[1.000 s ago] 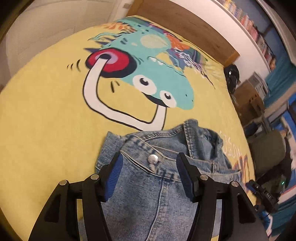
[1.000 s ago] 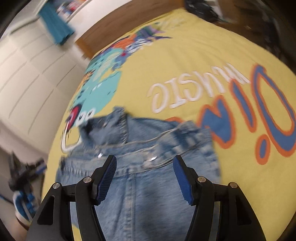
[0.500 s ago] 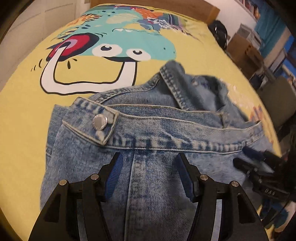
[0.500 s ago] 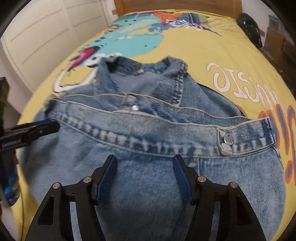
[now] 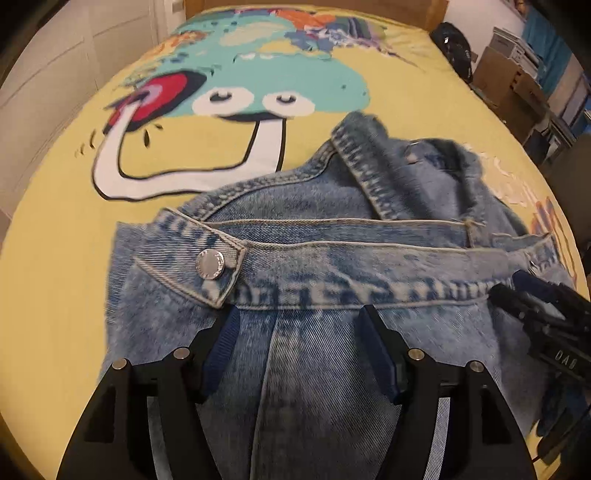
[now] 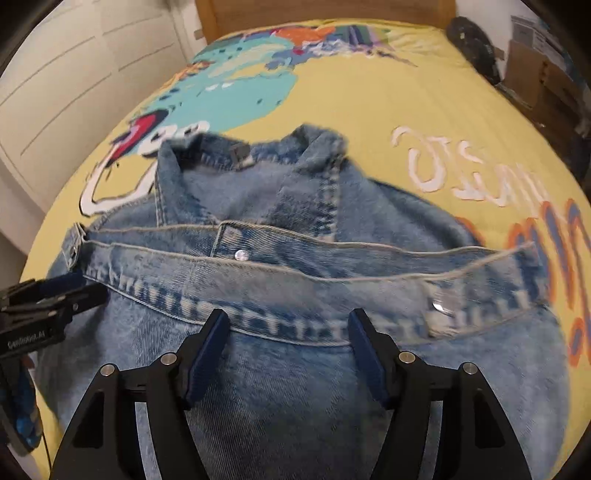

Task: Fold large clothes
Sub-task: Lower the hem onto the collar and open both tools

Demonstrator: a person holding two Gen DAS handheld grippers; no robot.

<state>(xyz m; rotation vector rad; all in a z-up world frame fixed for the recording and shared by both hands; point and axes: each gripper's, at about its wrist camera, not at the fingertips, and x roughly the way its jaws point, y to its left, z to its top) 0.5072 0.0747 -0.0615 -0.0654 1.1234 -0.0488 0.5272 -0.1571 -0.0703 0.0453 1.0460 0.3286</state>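
Note:
A light blue denim jacket point(image 5: 332, 236) lies folded over on a yellow bed cover point(image 5: 55, 258), hem band with metal snap buttons point(image 5: 210, 264) facing me, collar at the far end. It also fills the right wrist view point(image 6: 295, 258). My left gripper point(image 5: 299, 328) is open and empty, just above the denim below the hem band. My right gripper point(image 6: 288, 328) is open and empty, hovering over the hem band near its middle. Each gripper shows at the edge of the other's view: the right one point(image 5: 539, 310) and the left one point(image 6: 44, 299).
The bed cover has a teal cartoon monster print point(image 5: 266, 81) and white and orange lettering point(image 6: 476, 173). A wooden headboard point(image 6: 317, 11) stands at the far end. White wardrobe doors point(image 6: 74, 74) are on the left, cardboard boxes point(image 5: 513, 85) and a dark bag point(image 5: 454, 48) on the right.
Both grippers have swung to face the headboard and moved in low over the jacket. The jacket now fills the lower half of both views. Both stay open.

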